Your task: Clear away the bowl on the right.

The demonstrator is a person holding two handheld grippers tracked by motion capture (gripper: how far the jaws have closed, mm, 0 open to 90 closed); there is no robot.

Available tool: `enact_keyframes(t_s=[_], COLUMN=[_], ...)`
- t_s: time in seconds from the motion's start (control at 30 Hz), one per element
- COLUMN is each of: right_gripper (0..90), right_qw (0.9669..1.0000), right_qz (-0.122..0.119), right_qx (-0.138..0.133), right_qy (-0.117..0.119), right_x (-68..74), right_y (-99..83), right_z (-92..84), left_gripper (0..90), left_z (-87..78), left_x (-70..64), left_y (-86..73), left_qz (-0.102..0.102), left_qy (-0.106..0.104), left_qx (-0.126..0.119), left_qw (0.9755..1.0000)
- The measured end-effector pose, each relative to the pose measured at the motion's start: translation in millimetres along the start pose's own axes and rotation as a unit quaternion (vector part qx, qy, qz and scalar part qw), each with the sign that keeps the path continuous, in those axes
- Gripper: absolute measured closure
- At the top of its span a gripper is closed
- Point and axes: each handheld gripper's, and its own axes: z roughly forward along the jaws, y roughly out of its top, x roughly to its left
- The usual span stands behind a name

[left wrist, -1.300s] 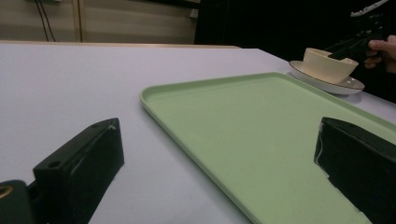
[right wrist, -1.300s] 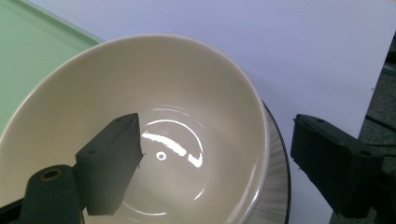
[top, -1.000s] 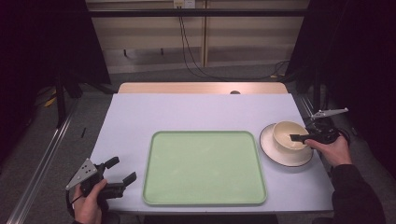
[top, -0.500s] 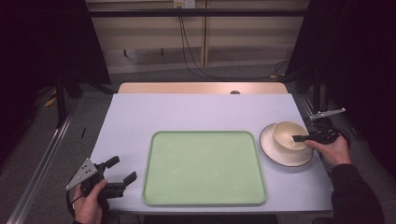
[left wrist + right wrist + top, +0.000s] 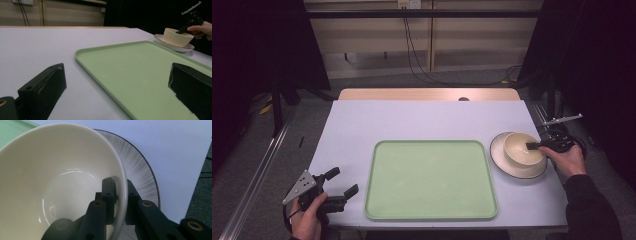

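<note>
High view looks down on table (image 5: 422,120); gripper views low, close; all share bowl (image 5: 523,148)

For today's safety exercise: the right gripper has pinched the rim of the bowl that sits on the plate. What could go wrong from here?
1. The right gripper has just closed on one thin edge of the bowl; lifted, the bowl could tilt or slip out.
2. The bowl sits on the plate; a careless lift might drag or rattle the plate, which lies near the table's right edge.
3. On the way to the tray, the bowl might clip its raised rim.
</note>
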Motion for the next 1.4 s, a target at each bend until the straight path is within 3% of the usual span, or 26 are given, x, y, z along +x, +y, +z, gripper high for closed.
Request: enact_keyframes(t_s=[0.8,1.4], right_gripper=[83.5,83.2], right_qw=[0.9982,0.9963], right_qz=[0.043,0.046], right_qx=[-0.030,-0.054], right_qy=[0.029,0.048], right_x=[-7.3,-4.1], right_y=[-5.2,-3.0], right_z=[-10.2,-16.8], left_gripper=[1.4,1.4], left_z=[-0.1,-0.3], left_x=[0.1,0.2], left_y=[0.0,-0.1], left_qz=[0.003,0.003], left_qy=[0.001,0.001], left_qx=[0.001,0.002], left_qw=[1.0000,1.0000])
